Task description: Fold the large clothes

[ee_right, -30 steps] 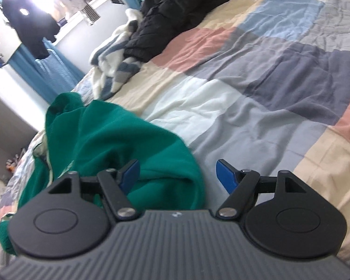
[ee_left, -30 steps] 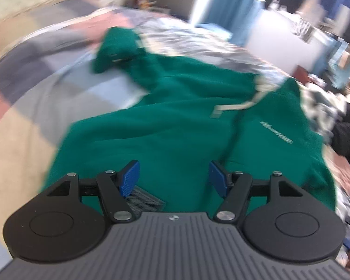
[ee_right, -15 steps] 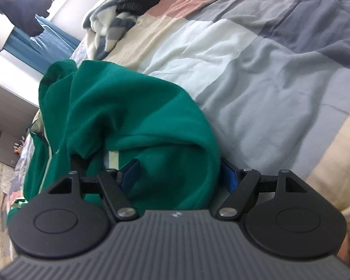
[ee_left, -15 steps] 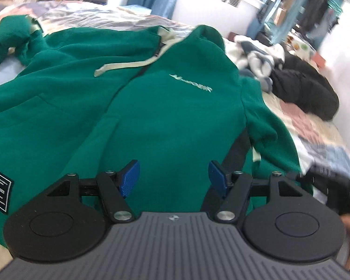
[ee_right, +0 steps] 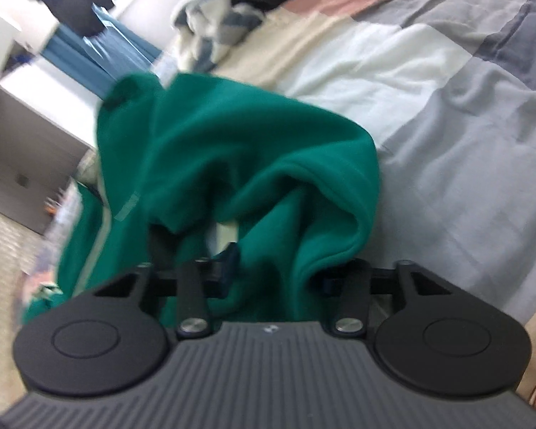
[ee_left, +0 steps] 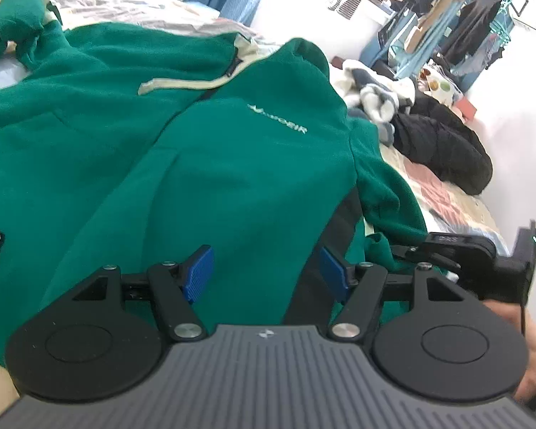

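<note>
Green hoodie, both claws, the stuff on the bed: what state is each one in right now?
Green hoodie: spread front-up, unfolded, one sleeve bunched.
Left claw: open, over the hoodie, gripping nothing.
Right claw: closing around bunched sleeve; grip unclear.
Drawstring: loose.
Black jacket: heaped, unfolded.

Your left wrist view is bright and mostly sharp, with daylight blowing out the white wall at the upper right. Your right wrist view is softer, smeared by motion blur, and the hoodie throws a dark shadow into its own folds. Both views bend strongly at the edges, as fisheye lenses do.
</note>
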